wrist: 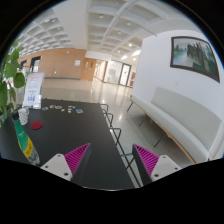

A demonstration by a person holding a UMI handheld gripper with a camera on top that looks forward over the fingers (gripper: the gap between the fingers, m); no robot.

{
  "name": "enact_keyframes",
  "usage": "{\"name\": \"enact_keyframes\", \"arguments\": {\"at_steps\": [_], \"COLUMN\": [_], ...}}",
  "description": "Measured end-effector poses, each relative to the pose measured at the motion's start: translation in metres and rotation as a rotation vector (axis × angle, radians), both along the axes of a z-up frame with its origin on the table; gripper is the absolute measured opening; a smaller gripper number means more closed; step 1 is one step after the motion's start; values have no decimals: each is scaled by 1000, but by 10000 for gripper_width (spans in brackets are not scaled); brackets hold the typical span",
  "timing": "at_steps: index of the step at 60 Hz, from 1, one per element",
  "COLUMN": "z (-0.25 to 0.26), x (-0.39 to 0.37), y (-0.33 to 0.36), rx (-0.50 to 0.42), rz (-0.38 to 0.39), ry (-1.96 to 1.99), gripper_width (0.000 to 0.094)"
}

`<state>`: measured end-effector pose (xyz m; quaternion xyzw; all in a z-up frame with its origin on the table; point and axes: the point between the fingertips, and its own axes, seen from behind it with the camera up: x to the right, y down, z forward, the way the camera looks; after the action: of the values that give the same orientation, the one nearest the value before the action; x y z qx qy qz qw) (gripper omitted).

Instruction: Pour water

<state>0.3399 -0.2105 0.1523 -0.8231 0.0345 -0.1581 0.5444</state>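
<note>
At the bottom of the frame, the tool [107, 160] is hanging over the dark desk [75, 140] with its fingers wide apart, holding nothing. A bottle [27, 145] with a light cap is standing at the lower left, beside the left finger, not between them. Small things are lying farther back. I think pouring is not starting yet; grabbing the bottle comes first.

The tool [110, 162] is held level and points straight ahead, with its two fingers reaching forward at the bottom of the gripper view. The fingers stand wide apart, and their magenta pads [77, 155] face each other across a broad gap. Nothing is gripped between them.
</note>
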Motion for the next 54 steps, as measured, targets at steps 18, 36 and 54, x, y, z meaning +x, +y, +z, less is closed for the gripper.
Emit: {"name": "enact_keyframes", "arguments": {"at_steps": [18, 36, 54], "z": [-36, -84, -91], "x": [-18, -102, -246], "y": [-46, -112, -63], "rx": [-105, -196, -91], "rz": [-26, 52, 205], "ry": [-2, 23, 126], "gripper_width": [854, 854, 855]}}
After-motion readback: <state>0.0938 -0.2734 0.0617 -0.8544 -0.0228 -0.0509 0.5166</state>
